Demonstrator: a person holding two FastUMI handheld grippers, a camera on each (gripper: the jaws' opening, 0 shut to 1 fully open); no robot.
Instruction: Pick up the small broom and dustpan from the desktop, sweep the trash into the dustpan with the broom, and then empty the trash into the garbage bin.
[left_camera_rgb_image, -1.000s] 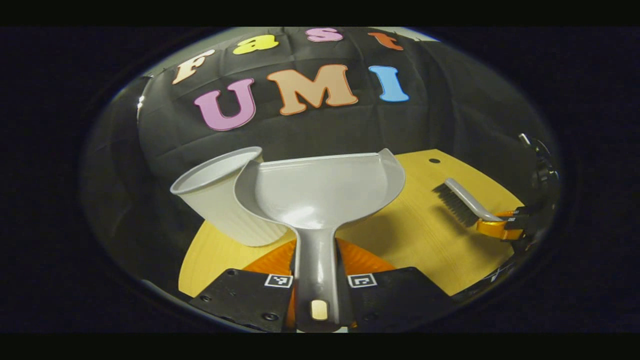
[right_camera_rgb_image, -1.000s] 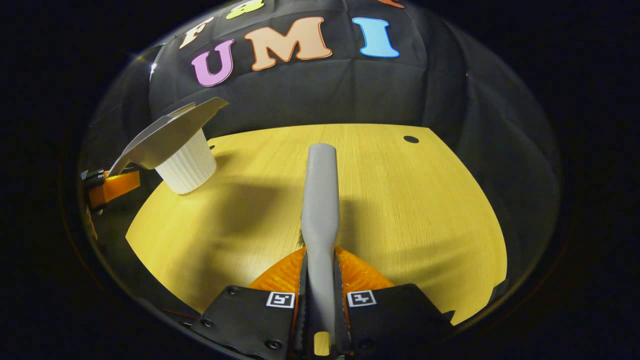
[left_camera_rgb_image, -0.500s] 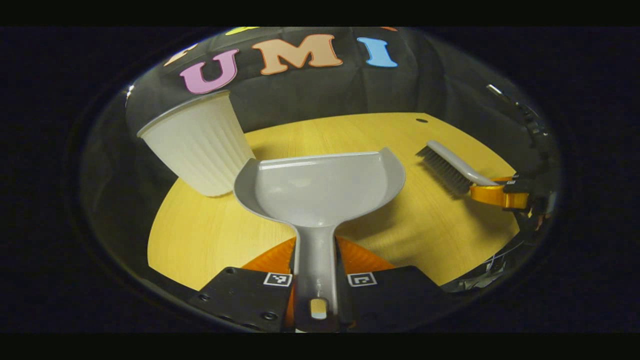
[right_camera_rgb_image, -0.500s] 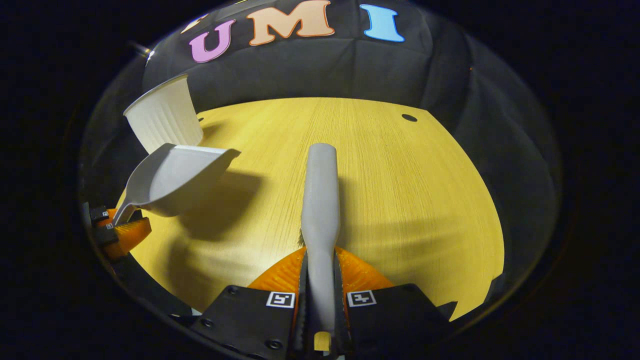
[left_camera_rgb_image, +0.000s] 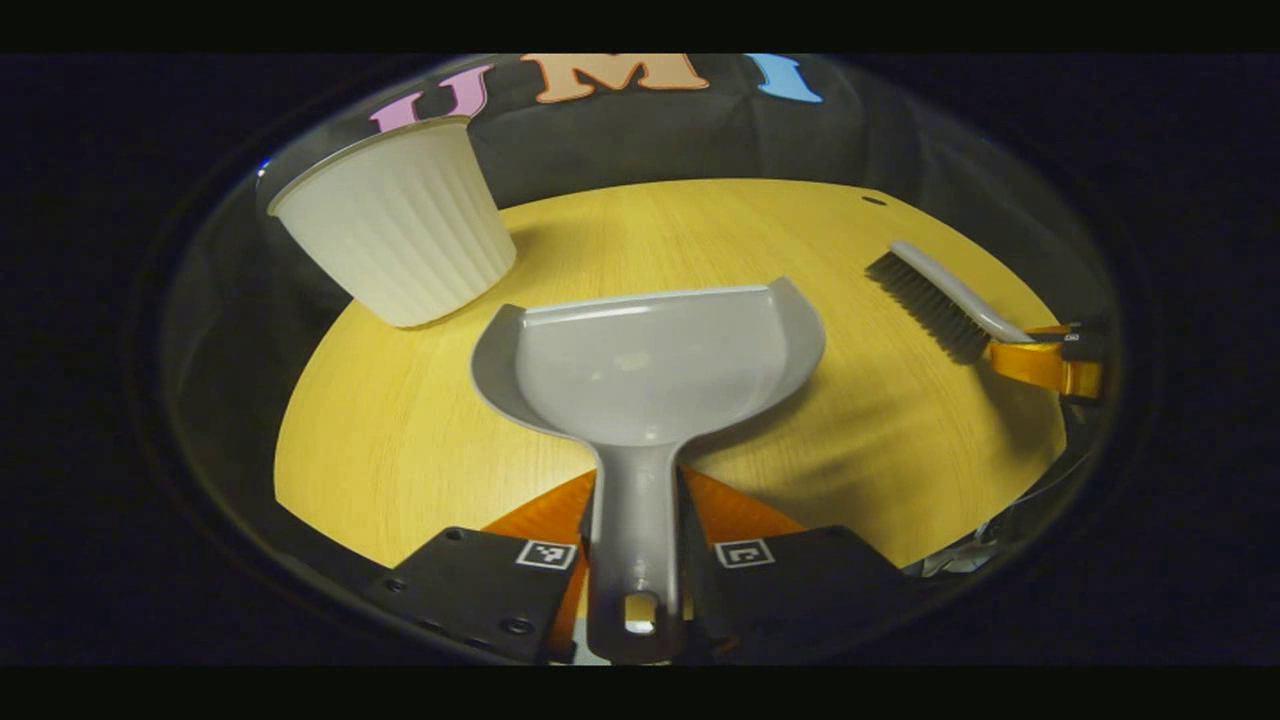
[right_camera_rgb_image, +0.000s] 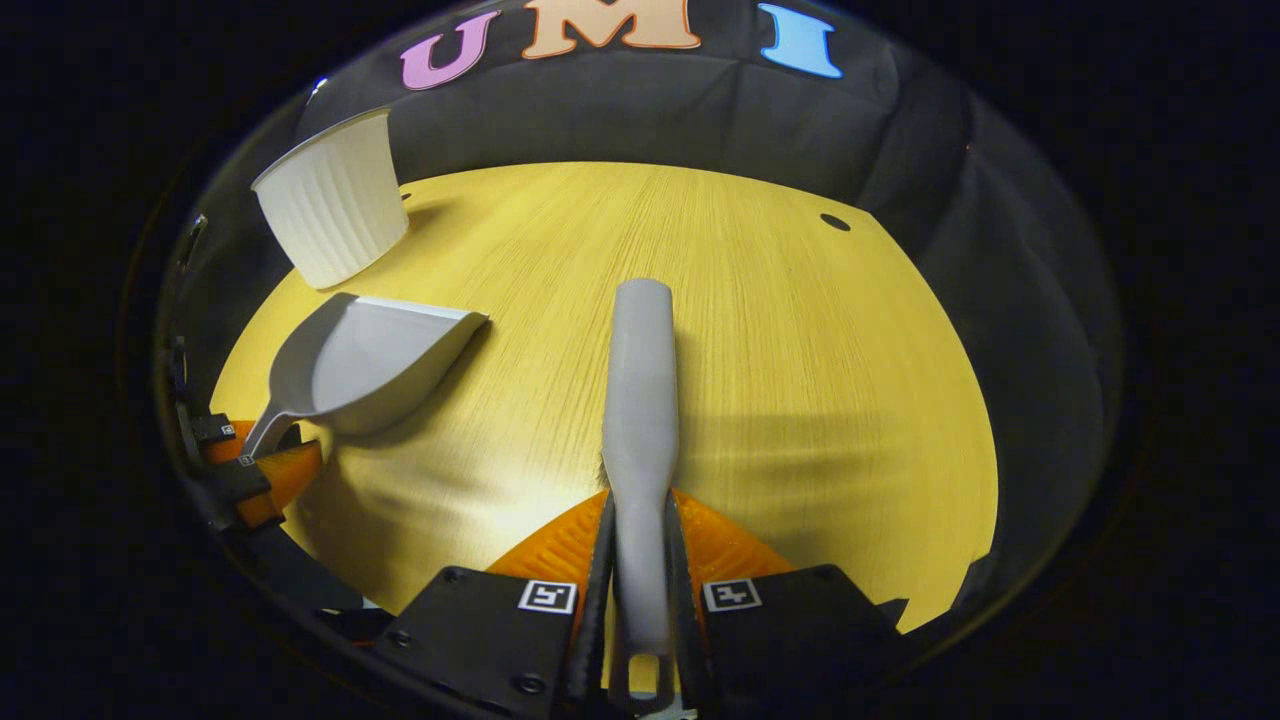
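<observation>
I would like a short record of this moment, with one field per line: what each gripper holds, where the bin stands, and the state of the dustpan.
left gripper: shut on the dustpan handle
right gripper: shut on the broom handle
dustpan: no trash visible inside; low over the desktop, contact cannot be told
broom: bristles point down
garbage bin: white, ribbed, at the desktop's far left, apart from the dustpan
desktop: yellow wood grain, no trash visible

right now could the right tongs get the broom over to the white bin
Probably yes: the desk between the broom and the bin looks bare, though the dustpan sits low near that path.
</observation>
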